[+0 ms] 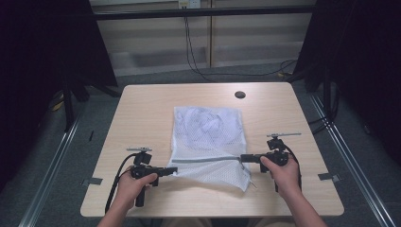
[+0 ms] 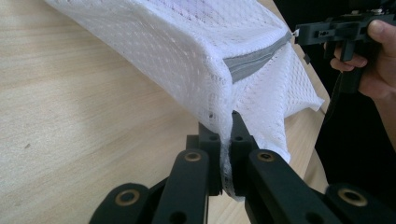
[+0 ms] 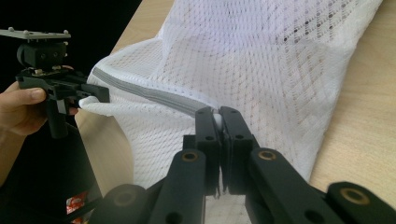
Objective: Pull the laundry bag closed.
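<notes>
A white mesh bag [image 1: 208, 142] is lying mid-table [image 1: 142, 109], its far part flat on the wood and its near edge being lifted between the two grippers. The left gripper [image 1: 171, 170] is pinching the bag's near left corner, jaws closed tight on a fold of mesh; the right gripper [image 1: 245, 158] is clamping the right end of the grey zip [image 1: 205, 160], jaws closed on what looks like the zip's end or pull. The bag is looking light, limp and thin, so it is likely sagging wherever it is unsupported and snagging easily; the corners and the stiffer zip band are seeming the safest holds, since loose mesh could slip or tear. The high view is giving the whole layout, including something pale and lumpy inside the bag's far half, too blurred to identify. The left gripper view [image 2: 225, 140] is showing the mesh bunching between the jaws. The right gripper view [image 3: 219, 122] is showing the zip running taut across to the left gripper [image 3: 95, 95].
</notes>
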A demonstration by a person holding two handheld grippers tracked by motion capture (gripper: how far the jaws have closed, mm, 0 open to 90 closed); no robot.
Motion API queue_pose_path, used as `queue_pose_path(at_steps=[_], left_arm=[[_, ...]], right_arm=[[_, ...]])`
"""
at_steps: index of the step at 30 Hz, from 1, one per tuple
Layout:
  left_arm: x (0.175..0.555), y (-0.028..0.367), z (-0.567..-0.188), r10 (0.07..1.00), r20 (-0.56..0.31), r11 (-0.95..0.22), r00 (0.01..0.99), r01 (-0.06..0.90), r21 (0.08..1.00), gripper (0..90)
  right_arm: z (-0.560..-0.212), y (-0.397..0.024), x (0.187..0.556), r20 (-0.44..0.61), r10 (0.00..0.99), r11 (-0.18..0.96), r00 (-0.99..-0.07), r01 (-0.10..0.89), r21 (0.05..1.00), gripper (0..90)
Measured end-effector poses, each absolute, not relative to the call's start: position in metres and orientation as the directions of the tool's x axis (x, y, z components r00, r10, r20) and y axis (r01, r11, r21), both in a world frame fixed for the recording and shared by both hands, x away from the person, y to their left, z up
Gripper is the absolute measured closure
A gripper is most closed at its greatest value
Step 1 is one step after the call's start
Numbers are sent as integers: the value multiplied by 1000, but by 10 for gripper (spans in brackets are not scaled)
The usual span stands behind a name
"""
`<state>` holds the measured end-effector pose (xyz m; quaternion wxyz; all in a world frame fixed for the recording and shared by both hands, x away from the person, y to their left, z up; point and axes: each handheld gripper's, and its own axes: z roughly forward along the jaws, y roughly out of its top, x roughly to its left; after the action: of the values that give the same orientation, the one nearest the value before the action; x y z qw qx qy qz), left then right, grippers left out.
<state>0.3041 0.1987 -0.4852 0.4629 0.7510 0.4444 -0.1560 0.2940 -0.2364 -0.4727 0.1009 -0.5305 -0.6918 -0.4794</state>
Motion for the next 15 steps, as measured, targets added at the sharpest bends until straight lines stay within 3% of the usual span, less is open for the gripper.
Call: queue_pose_path(at_steps=[15], left_arm=[[305,197,-486,526,-647,-174,553,814,555,886]], right_arm=[[-474,-243,295,659,636,-38,-402,836,547,869]])
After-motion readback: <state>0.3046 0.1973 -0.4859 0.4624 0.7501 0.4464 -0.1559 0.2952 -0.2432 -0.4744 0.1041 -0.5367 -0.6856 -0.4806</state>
